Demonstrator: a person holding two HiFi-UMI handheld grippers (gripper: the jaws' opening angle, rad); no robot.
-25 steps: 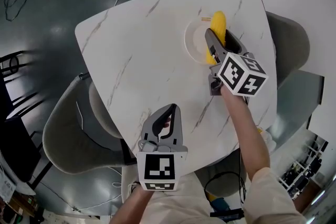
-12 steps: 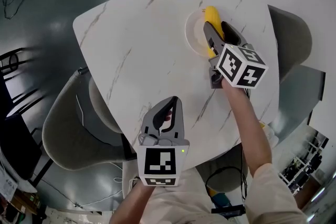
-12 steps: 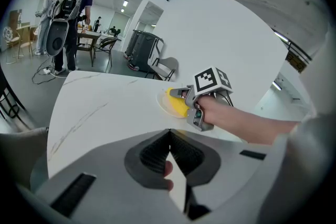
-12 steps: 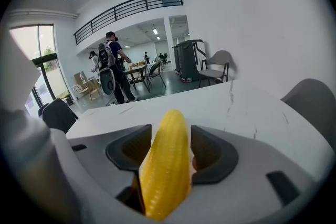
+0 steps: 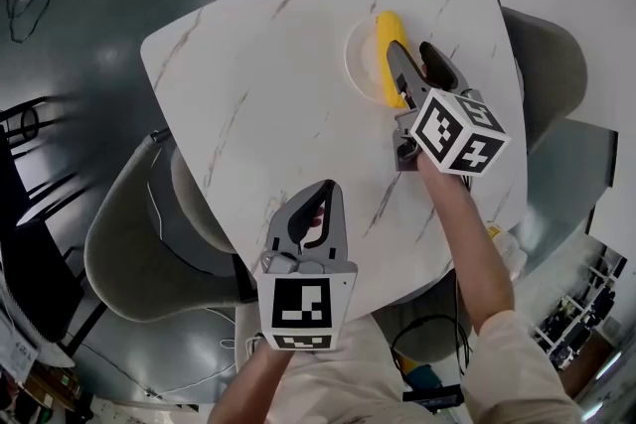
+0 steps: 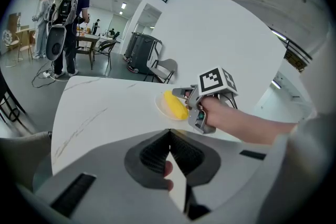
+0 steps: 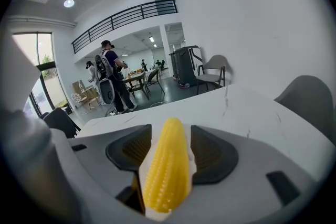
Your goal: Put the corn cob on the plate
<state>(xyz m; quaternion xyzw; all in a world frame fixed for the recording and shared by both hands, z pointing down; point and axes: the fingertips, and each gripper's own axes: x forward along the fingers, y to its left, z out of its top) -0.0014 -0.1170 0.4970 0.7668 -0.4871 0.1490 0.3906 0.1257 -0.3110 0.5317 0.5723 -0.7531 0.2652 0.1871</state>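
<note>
The idle left gripper hangs over the marble table, jaws clenched on nothing. The corn cob lies on the white plate. The right gripper straddles it, jaws released, apparently delivery done.

a white marbled table carries one round, seemingly white plate.

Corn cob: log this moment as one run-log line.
corn cob: lying on plate | right gripper: jaws apart, either side of cob | left gripper: shut, empty | likely next: withdraw right gripper
</note>
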